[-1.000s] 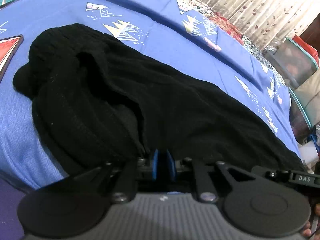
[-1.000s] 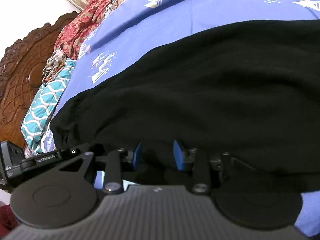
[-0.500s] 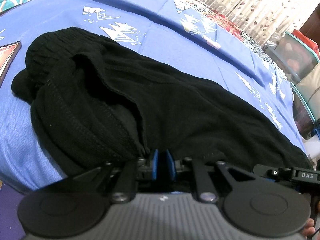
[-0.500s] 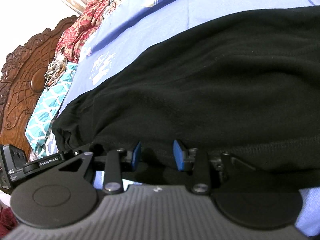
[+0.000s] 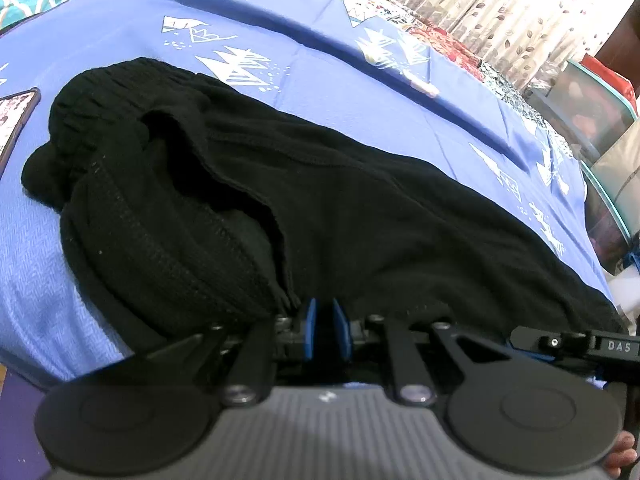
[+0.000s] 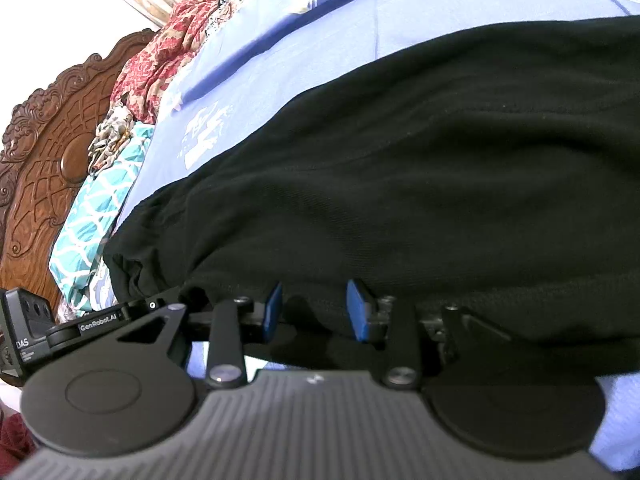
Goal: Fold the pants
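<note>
Black pants [image 5: 360,216] lie across a blue patterned bedsheet [image 5: 320,72], with the ribbed waistband bunched at the left. My left gripper [image 5: 323,312] is shut on the near edge of the pants, its blue pads almost together. In the right wrist view the pants [image 6: 420,184] fill most of the frame. My right gripper [image 6: 316,304] has its blue pads apart, with the near hem of the pants lying between and over them.
A carved wooden headboard [image 6: 44,152] and patterned pillows [image 6: 100,208] stand at the left of the right wrist view. Curtains [image 5: 500,12] and storage boxes [image 5: 592,100] are beyond the bed. A flat object [image 5: 16,116] lies at the sheet's left edge.
Both grippers have risen slightly with the near edge of the pants. The left stays shut on the cloth; the right pads stay apart.
</note>
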The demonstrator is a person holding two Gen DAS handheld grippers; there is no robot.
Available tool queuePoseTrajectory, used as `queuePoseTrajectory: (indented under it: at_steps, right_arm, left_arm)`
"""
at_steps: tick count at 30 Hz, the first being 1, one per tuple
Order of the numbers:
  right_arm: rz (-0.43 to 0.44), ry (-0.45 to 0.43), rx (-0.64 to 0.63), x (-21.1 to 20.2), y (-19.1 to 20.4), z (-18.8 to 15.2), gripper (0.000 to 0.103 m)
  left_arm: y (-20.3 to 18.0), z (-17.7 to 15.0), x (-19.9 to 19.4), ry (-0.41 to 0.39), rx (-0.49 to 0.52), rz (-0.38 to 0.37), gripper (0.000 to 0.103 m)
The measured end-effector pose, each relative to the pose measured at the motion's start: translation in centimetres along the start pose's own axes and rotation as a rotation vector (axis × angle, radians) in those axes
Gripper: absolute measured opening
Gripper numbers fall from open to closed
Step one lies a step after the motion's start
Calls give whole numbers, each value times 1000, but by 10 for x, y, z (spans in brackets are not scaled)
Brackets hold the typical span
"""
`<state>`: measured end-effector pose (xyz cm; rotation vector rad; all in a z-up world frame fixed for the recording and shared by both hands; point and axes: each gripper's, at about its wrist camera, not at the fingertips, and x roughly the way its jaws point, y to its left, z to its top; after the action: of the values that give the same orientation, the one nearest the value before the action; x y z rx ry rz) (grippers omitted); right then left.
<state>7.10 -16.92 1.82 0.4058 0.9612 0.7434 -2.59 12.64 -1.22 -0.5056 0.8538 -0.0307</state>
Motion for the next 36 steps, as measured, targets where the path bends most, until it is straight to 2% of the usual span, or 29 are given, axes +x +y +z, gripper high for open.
queuePoseTrajectory:
  at_steps: [6,8,11,15,18,22,29,34,36]
  right_arm:
    - [-28,6,-44,-9,3,-4,39]
    - [-37,-1,-46,-16,1,-5,39]
    - [-55,-48,-42,-34,-3,-6,41]
    - [-68,-127,-16,-58,-13,-3,41]
    - [-101,-150,8,-64,-24,-1,41]
    - [-175,-104,46,-51,-39,-6,40]
    - [-161,-106,41,-49,-45,-10,40]
    - [-139,-115,53,-55,-49,-10,40]
    - [-108,-145,63,-64,-50,-9,42]
  left_arm:
    - [-2,2,-4,-1,8,-4,15]
    - [-4,3,-8,-9,12,-8,19]
    - [-12,4,-18,-36,26,-28,28]
    - [-26,4,-23,-66,84,-66,31]
    - [-32,4,-16,-41,100,-63,35]
    - [-28,-1,2,31,73,-32,38]
    - [-31,-3,2,30,83,-19,39]
    - [-42,0,-15,-23,100,-73,39]
    - [-47,2,-18,-37,111,-108,41]
